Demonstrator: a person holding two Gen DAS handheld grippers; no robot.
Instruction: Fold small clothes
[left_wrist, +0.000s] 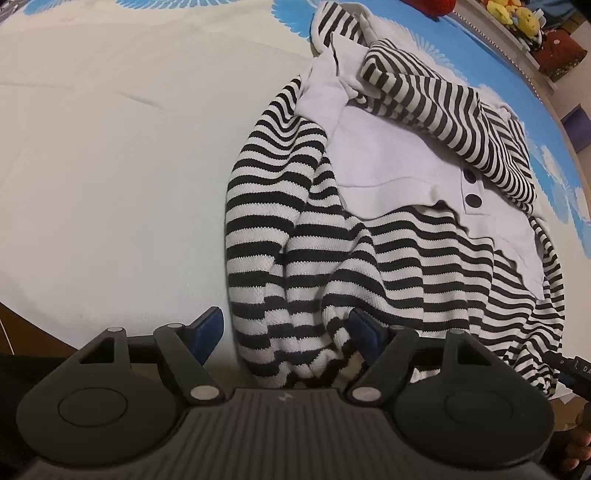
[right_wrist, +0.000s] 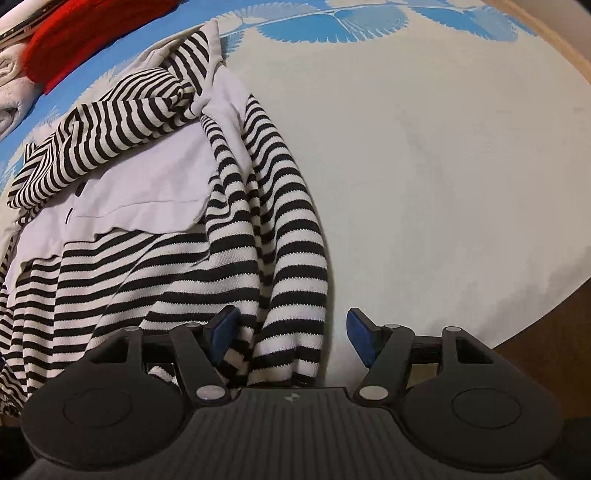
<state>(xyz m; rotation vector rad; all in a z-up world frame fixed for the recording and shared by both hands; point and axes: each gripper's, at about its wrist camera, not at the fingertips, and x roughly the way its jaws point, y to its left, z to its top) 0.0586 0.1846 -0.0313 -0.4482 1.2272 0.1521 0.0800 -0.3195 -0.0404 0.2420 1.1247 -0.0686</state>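
Striped sweater (left_wrist: 406, 258) lies crumpled on the sheet (left_wrist: 110, 184), so left gripper (left_wrist: 286, 332) and right gripper (right_wrist: 291, 334) both gape open straddling its near hem, probably lining up a pinch.

One striped garment (left_wrist: 388, 258); two dark buttons (left_wrist: 473, 199); one red item (right_wrist: 85, 33); one cloth-covered table (left_wrist: 110, 166).

I read this as a home, likely a bedroom: I'm working over a cream bedsheet (left_wrist: 110, 166) printed with blue feathery motifs. In the left view, yellow plush toys (left_wrist: 513, 14) crowd a shelf at one o'clock; in the right view, red fabric (right_wrist: 85, 33) and a pale folded cloth (right_wrist: 11, 96) lie at ten o'clock.
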